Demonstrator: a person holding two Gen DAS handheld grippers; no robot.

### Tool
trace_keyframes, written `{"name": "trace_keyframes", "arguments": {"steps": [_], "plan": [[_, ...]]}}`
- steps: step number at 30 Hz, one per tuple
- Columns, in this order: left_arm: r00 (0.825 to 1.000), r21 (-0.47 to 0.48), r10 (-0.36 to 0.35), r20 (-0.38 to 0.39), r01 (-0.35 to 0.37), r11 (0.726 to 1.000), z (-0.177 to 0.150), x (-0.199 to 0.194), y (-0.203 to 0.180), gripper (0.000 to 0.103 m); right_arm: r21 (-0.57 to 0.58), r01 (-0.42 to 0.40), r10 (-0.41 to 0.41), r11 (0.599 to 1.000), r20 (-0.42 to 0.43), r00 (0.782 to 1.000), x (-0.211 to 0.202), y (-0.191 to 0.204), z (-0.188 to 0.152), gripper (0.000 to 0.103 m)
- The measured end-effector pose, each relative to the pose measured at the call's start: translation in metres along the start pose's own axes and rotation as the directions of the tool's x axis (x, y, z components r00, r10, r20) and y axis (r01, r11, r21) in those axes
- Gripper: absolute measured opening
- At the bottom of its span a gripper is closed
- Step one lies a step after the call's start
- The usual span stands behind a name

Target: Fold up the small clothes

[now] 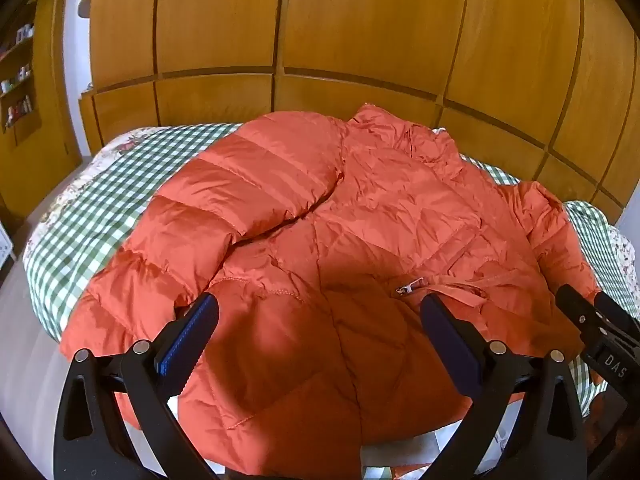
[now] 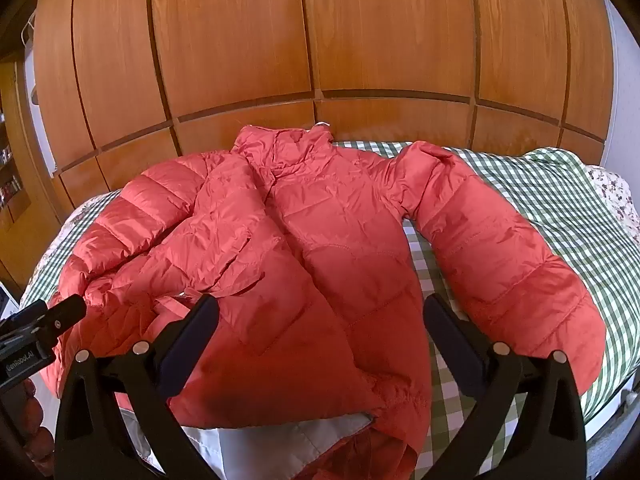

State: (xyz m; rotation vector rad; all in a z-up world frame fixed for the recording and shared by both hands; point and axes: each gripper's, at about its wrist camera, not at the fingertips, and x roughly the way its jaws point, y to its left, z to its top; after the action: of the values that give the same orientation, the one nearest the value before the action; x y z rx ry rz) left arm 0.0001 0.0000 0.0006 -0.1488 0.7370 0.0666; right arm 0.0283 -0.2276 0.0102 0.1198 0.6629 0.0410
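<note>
We see jacket point(image 2: 304, 248) flat on bed point(image 2: 532, 184), sleeve point(image 2: 500, 260) out at 3 o'clock; both grippers point(image 1: 320, 312) point(image 2: 320, 312) spread, empty; folding not yet begun

Pretty clearly a bedroom at home; there's a bed with a green-and-white checked cover point(image 2: 520, 184) with a floral quilt edge, a big wall of honey-coloured wooden wardrobe doors point(image 1: 360, 32) behind it; small cluttered wooden shelves point(image 1: 18, 76) off left

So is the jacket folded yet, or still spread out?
Spread out: the orange jacket lies flat on the checked cover, both sleeves out to the sides.
</note>
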Motion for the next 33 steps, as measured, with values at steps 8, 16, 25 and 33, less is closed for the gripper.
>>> {"name": "trace_keyframes", "arguments": {"steps": [8,16,25,33], "plan": [[1.0,0.031,0.004,0.015,-0.005,1.0,-0.005,-0.001,-0.006,0.1,0.0,0.0,0.0,1.0,-0.007,1.0,0.002,0.002,0.0,0.101],[1.0,0.036,-0.001,0.01,0.001,0.999,-0.003,-0.002,-0.006,0.1,-0.002,-0.002,0.002,1.0,-0.002,1.0,0.001,0.002,0.0,0.101],[1.0,0.034,-0.003,0.009,0.003,0.999,-0.004,-0.002,-0.006,0.1,-0.003,0.001,-0.001,1.0,-0.003,1.0,0.002,0.002,-0.002,0.101],[1.0,0.057,-0.026,0.005,0.025,0.998,-0.006,-0.001,-0.011,0.1,-0.007,0.003,-0.003,1.0,-0.006,1.0,0.002,0.003,-0.003,0.101]]}}
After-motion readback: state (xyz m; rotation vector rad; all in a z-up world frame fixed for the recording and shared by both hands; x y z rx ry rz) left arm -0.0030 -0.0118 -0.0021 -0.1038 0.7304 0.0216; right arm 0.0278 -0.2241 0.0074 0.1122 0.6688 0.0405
